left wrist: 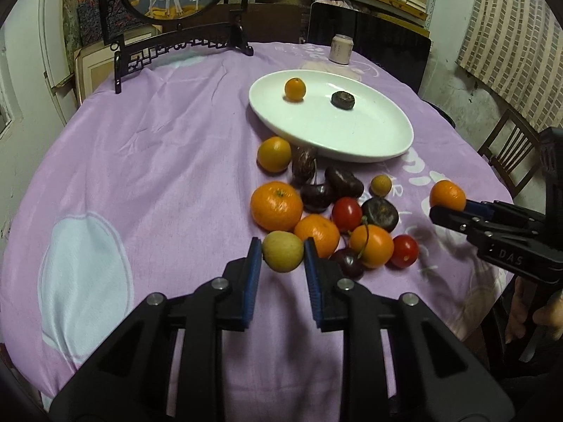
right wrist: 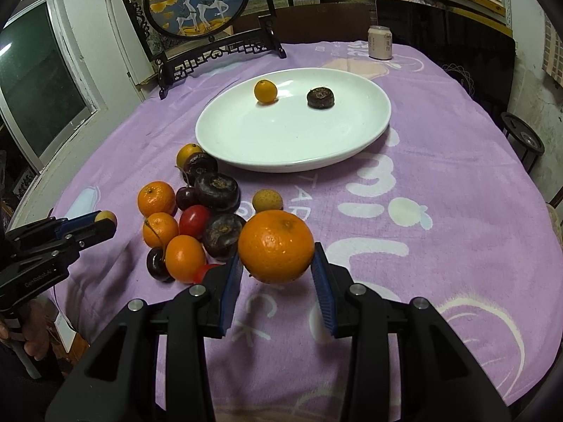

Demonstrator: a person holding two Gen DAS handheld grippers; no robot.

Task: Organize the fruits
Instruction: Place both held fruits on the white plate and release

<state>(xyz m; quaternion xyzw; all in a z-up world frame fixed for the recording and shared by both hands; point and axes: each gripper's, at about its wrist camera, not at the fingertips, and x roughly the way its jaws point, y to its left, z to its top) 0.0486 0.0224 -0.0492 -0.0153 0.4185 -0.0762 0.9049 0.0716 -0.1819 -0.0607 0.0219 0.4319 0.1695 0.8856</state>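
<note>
My left gripper [left wrist: 283,251] is shut on a small yellow-green fruit [left wrist: 282,251], held above the purple cloth; it also shows in the right wrist view [right wrist: 105,217]. My right gripper [right wrist: 278,265] is shut on a mandarin [right wrist: 276,246], seen from the left wrist view too [left wrist: 447,195]. A white oval plate [left wrist: 380,140] holds a small orange fruit [left wrist: 295,89] and a dark brown fruit [left wrist: 343,99]. A pile of mandarins [left wrist: 276,205], dark fruits [left wrist: 380,213] and red tomatoes [left wrist: 346,213] lies on the cloth in front of the plate.
A framed deer picture on a black stand [right wrist: 197,0] is at the table's back left. A drink can [right wrist: 380,43] stands behind the plate. A chair [left wrist: 510,140] is past the table's right edge. A small yellow fruit [right wrist: 267,200] lies apart from the pile.
</note>
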